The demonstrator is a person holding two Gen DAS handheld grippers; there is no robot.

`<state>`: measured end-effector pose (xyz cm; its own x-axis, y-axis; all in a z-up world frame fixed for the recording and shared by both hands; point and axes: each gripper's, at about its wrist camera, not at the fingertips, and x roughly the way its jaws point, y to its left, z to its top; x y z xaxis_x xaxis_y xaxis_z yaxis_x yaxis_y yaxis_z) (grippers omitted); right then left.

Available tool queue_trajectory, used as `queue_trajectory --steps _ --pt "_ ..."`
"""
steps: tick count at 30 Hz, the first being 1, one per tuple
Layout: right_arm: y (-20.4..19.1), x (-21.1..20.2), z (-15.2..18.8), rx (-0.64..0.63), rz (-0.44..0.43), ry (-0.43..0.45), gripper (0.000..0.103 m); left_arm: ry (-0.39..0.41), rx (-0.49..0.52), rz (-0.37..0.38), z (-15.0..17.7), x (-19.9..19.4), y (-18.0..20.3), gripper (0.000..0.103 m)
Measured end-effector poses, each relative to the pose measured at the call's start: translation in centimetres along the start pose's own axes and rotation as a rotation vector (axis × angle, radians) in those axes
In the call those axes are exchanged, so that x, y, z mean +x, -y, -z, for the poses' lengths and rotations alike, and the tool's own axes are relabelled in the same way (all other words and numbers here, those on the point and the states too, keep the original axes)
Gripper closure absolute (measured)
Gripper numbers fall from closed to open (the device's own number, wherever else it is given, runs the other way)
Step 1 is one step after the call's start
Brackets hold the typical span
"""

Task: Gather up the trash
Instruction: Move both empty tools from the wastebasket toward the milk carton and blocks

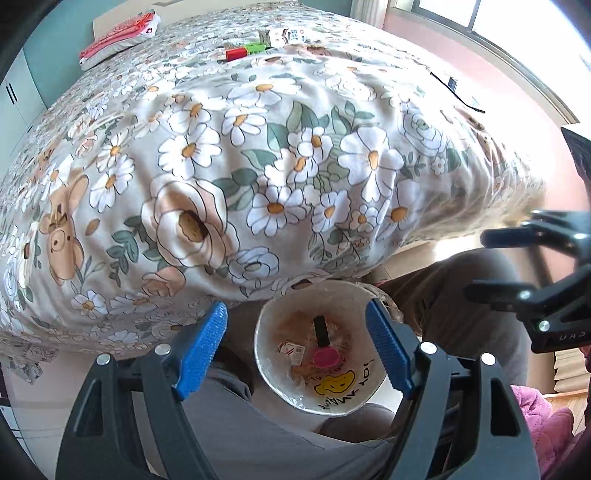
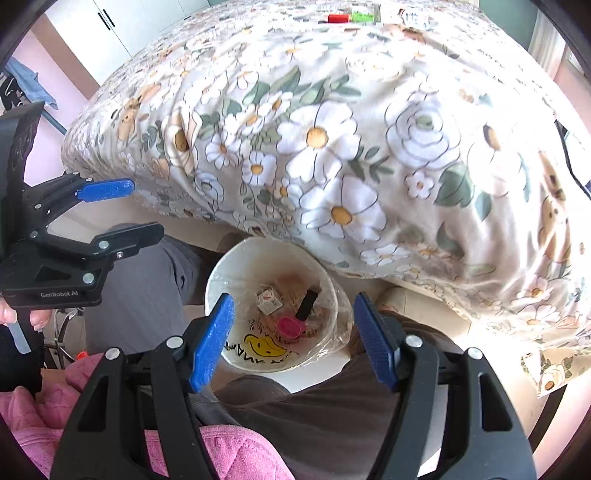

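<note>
Left gripper (image 1: 295, 349): spread wide, nothing between the blue pads; pointed steeply down over the bin. Side-on at 9 o'clock in the right wrist view, likewise empty.
Right gripper (image 2: 291, 338): spread, pads apart with nothing pinched; also aimed down at the bin. Visible at 3 o'clock in the left wrist view.
Bin (image 2: 236, 266): white, bag-lined, on the floor between the person's legs, just beside the near edge of the bed. Framed between the pads in both views, at 6 o'clock.
Bin contents: small printed carton (image 2: 269, 300), black stick-shaped item (image 2: 307, 305), pink round cap (image 2: 288, 326) lying at the bottom.
Bed (image 1: 147, 155): floral cover, filling 9 to 3 o'clock beyond the bin.
Remaining trash: red item (image 1: 235, 54) and green item (image 1: 255, 48) touching, with white printed packets (image 1: 288, 36) just beside, at 12 o'clock on the far part of the bed, well apart from both grippers.
Step in hand: judged between drop-off and next pick; both tools empty above the bin.
Next move: likely a long reach across the bed to the far items; calls for levelling a gripper, straddling one piece, closing firmly on it against the soft cover.
</note>
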<state>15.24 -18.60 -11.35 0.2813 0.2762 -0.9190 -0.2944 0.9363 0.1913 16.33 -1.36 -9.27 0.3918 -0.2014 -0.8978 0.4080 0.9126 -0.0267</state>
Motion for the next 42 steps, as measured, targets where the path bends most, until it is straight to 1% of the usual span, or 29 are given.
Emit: queue_trajectory --steps 5,9,16,20,23,28,31,34,36,39,42 --pt "0.6 -5.1 -3.1 -0.023 0.027 0.095 0.036 0.076 0.002 -0.036 -2.9 -2.4 -1.7 0.019" --pt "1.1 -7.6 -6.0 -0.041 0.046 0.15 0.036 0.117 0.011 -0.058 -5.4 -3.8 -2.6 0.018" --pt "2.3 -10.6 -11.2 -0.069 0.093 0.223 0.036 0.172 0.08 -0.125 -10.1 -4.9 -3.5 0.016" --pt "3.1 -11.5 -14.4 -0.063 0.103 0.262 0.036 0.194 0.114 -0.153 -13.2 -4.6 -4.2 0.016" --pt "3.7 -11.9 -17.0 -0.058 0.11 0.282 0.036 0.206 0.138 -0.145 -15.4 -4.1 -4.9 0.016" --pt "4.9 -11.8 -21.6 -0.045 0.114 0.318 0.036 0.229 0.148 -0.163 -19.3 -2.7 -6.3 0.016" --pt "5.7 -11.6 -24.3 -0.037 0.121 0.338 0.036 0.232 0.131 -0.151 -21.5 -1.4 -7.1 0.016" --pt "6.8 -11.2 -27.2 -0.028 0.122 0.348 0.036 0.231 0.135 -0.127 -23.5 0.1 -7.2 0.016" --pt "7.5 -10.9 -29.0 -0.014 0.121 0.35 0.036 0.235 0.157 -0.116 -24.7 1.2 -7.1 0.016" --pt "8.5 -10.1 -31.9 0.015 0.111 0.336 0.035 0.236 0.217 -0.126 -26.7 2.9 -7.0 0.016" --pt "9.7 -8.9 -34.7 0.065 0.098 0.319 0.032 0.24 0.284 -0.108 -28.8 4.3 -7.4 0.016"
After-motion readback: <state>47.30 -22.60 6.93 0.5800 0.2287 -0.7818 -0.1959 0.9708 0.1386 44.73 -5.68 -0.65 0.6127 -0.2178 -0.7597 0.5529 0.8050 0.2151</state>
